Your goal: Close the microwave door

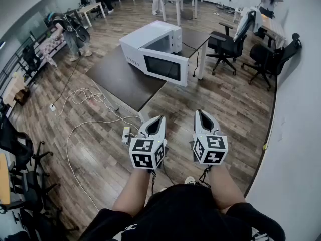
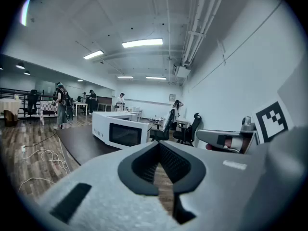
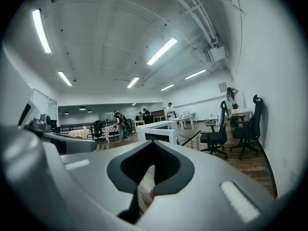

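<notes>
The microwave door [image 1: 166, 67] is standing open, well ahead of the left gripper [image 1: 159, 119] and right gripper [image 1: 201, 113], both clenched and empty. Nothing is being closed yet: the approach and the push are left.

microwave [image 1: 153, 46] x1 | dark table [image 1: 120, 79] x1 | grippers x2: left gripper [image 1: 159, 120], right gripper [image 1: 201, 114] | marker cubes [image 1: 147, 153] x2 | blk office chairs [image 1: 225, 45] x2 past table's right corner | floor power strip [image 1: 126, 133] x1 | other ppl [image 2: 61, 105] x4 min
</notes>
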